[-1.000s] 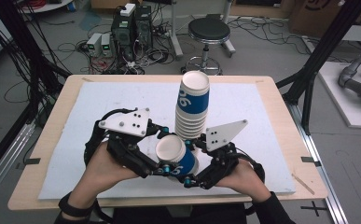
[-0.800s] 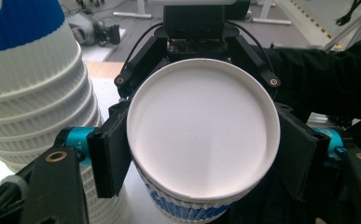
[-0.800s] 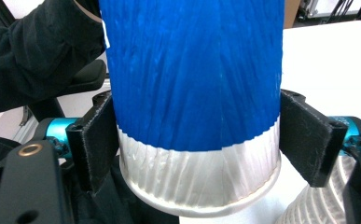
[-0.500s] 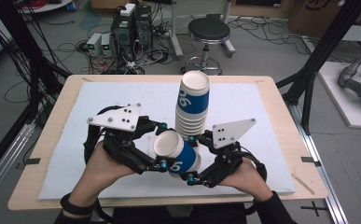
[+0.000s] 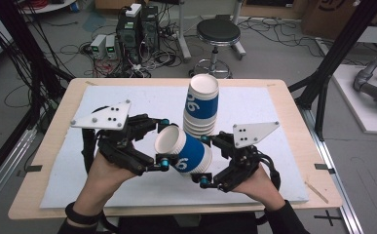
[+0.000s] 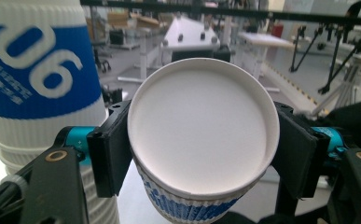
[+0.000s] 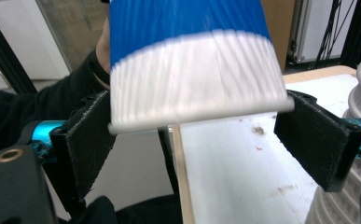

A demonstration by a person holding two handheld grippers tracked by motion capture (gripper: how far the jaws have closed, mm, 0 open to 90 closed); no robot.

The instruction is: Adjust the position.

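Between the jaws of the left gripper (image 6: 201, 154) sits the paper cup (image 6: 201, 135), its rim pressed on both sides by the pads, mouth facing that camera. Its base end lies between the right gripper (image 7: 206, 144) jaws, which stand slightly wider, not clearly touching. Behind, the cup stack (image 5: 201, 105) stands on the worktop (image 5: 273, 105).

The left gripper (image 6: 201, 158) clamps its 2 black jaws on the rim of a paper cup (image 6: 201, 135), mouth facing back; beyond its left jaw stands a cup stack (image 6: 38, 84) marked 06.
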